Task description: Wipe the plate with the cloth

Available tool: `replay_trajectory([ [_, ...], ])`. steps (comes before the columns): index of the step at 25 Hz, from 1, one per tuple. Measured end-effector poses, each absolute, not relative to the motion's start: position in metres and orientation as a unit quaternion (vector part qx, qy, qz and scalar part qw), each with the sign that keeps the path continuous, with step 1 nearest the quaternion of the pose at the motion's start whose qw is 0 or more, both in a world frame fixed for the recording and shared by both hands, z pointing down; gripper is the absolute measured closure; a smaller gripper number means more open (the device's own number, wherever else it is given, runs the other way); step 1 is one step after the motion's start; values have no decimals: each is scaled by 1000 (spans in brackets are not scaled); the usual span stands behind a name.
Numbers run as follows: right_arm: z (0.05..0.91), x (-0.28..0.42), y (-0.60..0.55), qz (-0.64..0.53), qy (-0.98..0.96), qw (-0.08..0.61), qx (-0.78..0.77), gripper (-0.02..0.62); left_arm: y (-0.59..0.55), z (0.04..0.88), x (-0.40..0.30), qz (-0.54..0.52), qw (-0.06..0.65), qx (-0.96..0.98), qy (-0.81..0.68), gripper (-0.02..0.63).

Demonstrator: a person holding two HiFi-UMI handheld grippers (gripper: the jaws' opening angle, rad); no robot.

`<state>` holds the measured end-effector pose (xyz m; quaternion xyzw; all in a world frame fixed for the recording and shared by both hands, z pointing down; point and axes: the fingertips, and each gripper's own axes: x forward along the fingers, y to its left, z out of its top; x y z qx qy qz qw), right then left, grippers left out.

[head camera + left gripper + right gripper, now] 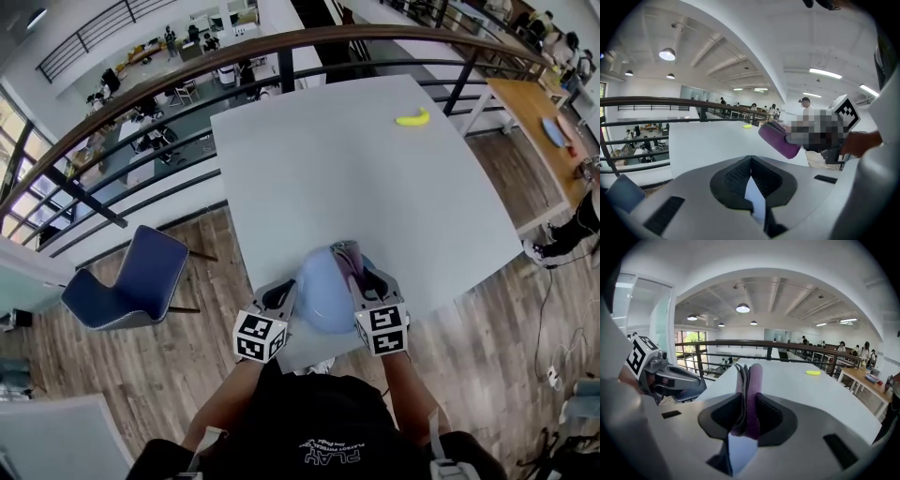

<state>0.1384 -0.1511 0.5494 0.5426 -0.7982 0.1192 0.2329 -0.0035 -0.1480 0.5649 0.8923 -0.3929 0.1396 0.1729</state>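
Plate (323,291), pale blue, hangs between the two tongs over the table (319,159). The left gripper (284,295) pinches its rim, jaws nearly together. The right gripper (364,274) clamps the cloth (349,255) (purple, folded) at the plate's right side.

Table (375,187) lies open ahead, bar a probable banana (412,118) far off.

Edges of the plate (323,295) behind left gripper (284,295) and right gripper (364,281); cloth (347,255) mostly inside the latter.
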Motion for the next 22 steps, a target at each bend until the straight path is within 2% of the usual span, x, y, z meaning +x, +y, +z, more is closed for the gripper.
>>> replay_trajectory([
  [7,474,127,-154,77,-812,111,568,489,-168,501,-10,98,135,897,-408,592],
  [14,429,123,-141,8,-821,21,570,489,-169,459,-21,56,93,893,-436,592],
  [22,404,119,-133,-31,-828,-14,560,489,-172,446,-43,39,85,882,-463,592],
])
